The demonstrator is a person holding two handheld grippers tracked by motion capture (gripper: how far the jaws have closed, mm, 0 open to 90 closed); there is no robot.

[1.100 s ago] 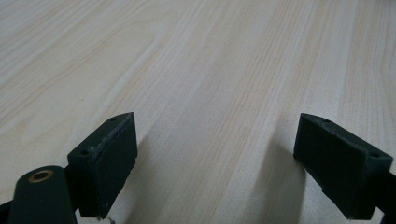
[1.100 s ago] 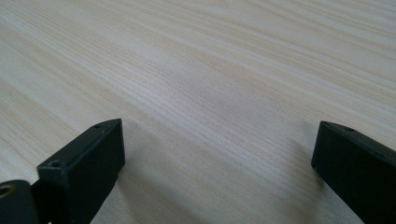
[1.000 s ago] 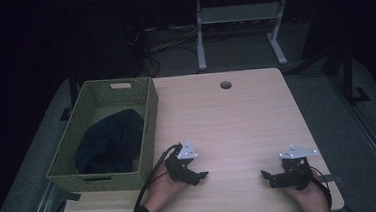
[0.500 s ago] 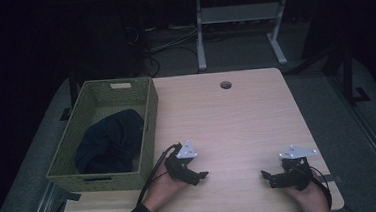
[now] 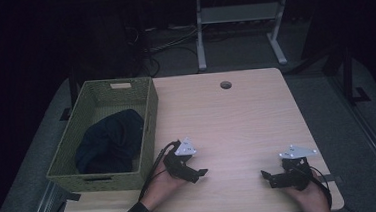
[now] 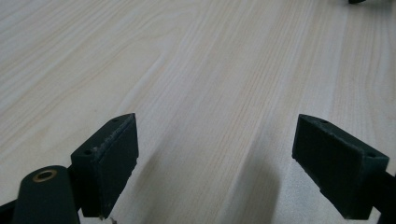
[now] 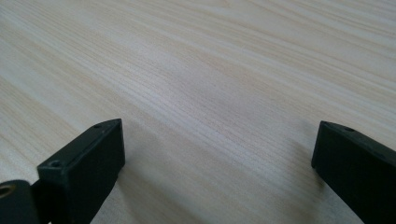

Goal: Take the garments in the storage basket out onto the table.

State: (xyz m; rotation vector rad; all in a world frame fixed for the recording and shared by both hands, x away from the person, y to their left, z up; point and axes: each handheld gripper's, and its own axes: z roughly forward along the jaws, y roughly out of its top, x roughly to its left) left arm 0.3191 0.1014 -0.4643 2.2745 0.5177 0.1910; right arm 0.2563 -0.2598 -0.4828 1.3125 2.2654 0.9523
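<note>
While both claws [image 5: 201, 174] [image 5: 267, 176] rest low in frame, jaws apart and empty, the cloth [image 5: 109, 141] sits in the basket [image 5: 148, 139] at left. Reach in from above; pinch a raised fold.

on the light wooden counter [image 5: 237, 122] a green woven basket [image 5: 149, 118] stands at the left edge, with a dark blue bundle of cloth [image 5: 109, 141] in it. near the front edge the left tongs [image 5: 197, 174] lie just right of the basket, and the right tongs [image 5: 270, 178] lie well apart, at the right.
</note>
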